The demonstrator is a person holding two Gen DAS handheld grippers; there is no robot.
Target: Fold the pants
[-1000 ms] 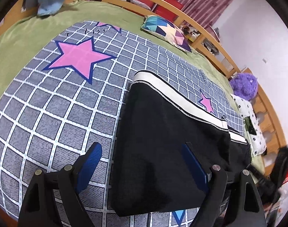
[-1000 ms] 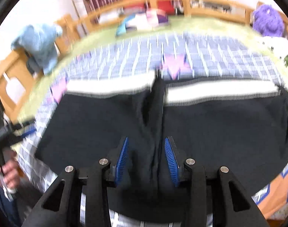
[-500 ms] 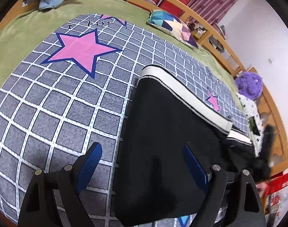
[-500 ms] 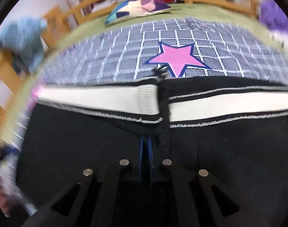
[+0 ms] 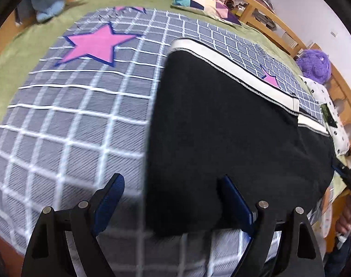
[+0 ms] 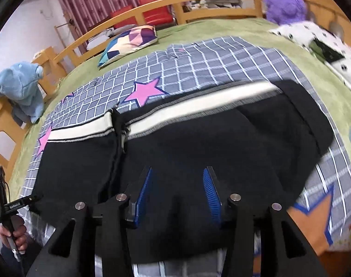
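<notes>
- The left gripper (image 5: 170,198) is held wide apart above the near left corner of the black pants (image 5: 221,124); one blue pad hangs over the checked cover, the other over the black cloth, and nothing is clamped.
- The right gripper (image 6: 179,190) is seen with its jaws opening; black fabric lies beneath and between the blue pads, but it is not pressed by them.
- The pants (image 6: 198,147) are spread flat across the grey checked bedspread (image 6: 210,64) (pink stars are printed on it), with the white waistband (image 6: 194,108) along the far edge and the right end folded back over itself.
- In the right wrist view, a hand (image 6: 13,233) on a black handle is seen at the near left edge.
- A green blanket (image 5: 32,46) is laid under the bedspread, inside a wooden bed rail (image 6: 152,9).
- A patterned pillow (image 6: 129,41) rests at the far side, a blue soft toy (image 6: 20,87) at the far left, and a purple plush toy (image 6: 284,2) at the far right (beside a spotted white cloth (image 6: 325,53)).
</notes>
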